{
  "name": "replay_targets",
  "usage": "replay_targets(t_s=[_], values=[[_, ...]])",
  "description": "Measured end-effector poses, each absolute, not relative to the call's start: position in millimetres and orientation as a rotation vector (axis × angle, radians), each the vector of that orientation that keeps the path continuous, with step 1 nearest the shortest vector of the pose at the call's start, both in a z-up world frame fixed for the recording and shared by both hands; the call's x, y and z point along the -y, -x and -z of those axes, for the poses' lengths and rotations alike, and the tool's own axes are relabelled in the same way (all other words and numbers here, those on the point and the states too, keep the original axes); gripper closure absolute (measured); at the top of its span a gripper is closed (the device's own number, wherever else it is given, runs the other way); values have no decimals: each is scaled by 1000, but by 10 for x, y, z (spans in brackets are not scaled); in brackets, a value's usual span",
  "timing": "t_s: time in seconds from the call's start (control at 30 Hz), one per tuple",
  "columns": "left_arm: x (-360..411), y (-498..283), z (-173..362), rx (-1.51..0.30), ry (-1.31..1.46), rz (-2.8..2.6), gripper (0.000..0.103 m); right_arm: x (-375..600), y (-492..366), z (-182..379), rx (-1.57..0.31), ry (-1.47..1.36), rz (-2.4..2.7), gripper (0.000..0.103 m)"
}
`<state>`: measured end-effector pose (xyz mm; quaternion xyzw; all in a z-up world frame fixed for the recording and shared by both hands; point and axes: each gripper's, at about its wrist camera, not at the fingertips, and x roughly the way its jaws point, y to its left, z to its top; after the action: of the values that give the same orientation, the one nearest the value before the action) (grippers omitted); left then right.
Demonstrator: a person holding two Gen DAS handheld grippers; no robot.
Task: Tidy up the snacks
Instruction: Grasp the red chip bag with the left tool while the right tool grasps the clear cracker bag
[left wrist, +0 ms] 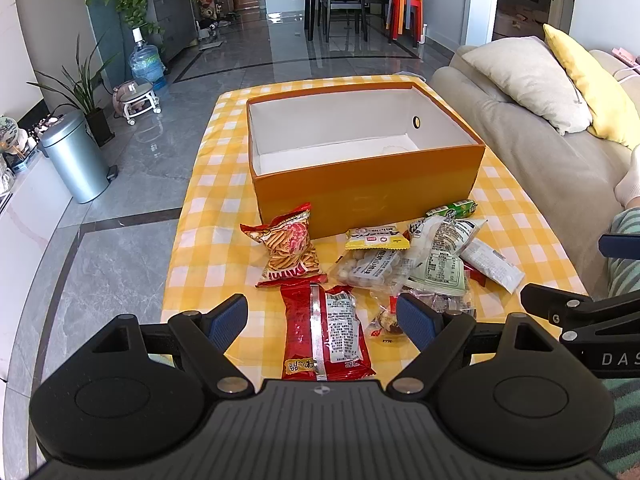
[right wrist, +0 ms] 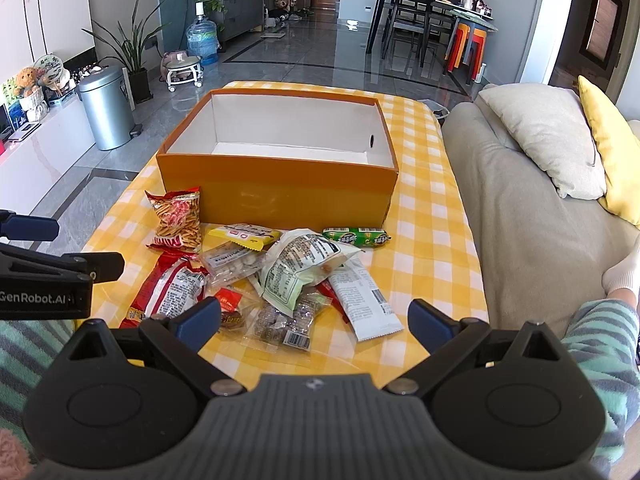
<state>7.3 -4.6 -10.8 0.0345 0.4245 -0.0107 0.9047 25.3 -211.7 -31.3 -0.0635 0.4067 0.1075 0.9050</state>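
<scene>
An open orange box (left wrist: 360,196) (right wrist: 280,196) with a white, empty inside stands on the yellow checked table (left wrist: 216,216) (right wrist: 424,240). In front of it lies a pile of snack packets: a red stick-snack bag (left wrist: 288,252) (right wrist: 178,220), a long red packet (left wrist: 324,332) (right wrist: 168,288), a yellow bar (left wrist: 376,239) (right wrist: 244,236), a pale green bag (left wrist: 438,260) (right wrist: 296,272), a white packet (left wrist: 492,264) (right wrist: 364,300), and a green sausage (left wrist: 452,209) (right wrist: 356,237). My left gripper (left wrist: 322,320) is open above the long red packet. My right gripper (right wrist: 316,320) is open over the near packets.
A beige sofa (left wrist: 540,160) (right wrist: 520,200) with cushions runs along the table's right side. A metal bin (left wrist: 76,156) (right wrist: 106,112), plants and a water bottle stand on the floor to the left. A person's leg (right wrist: 600,344) is at the near right.
</scene>
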Motion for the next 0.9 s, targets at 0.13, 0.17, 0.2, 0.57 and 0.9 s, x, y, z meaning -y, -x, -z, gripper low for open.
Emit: replay_targets(t_s=[0.13, 0.17, 0.2, 0.57, 0.9], values=[[46, -178, 124, -894, -74, 66, 15, 2134, -332, 351, -850, 106, -253, 11], [49, -222, 128, -902, -79, 71, 22, 2141, -371, 376, -856, 101, -259, 13], [56, -266, 125, -901, -82, 80, 24, 2145, -417, 407, -865, 98, -261, 17], [-33, -866, 365, -909, -31, 63, 25, 2043, -913, 724, -909, 15, -347, 48], [-250, -1238, 699, -965, 56, -43, 25, 1934, -1345, 1067, -1008, -79, -290, 48]])
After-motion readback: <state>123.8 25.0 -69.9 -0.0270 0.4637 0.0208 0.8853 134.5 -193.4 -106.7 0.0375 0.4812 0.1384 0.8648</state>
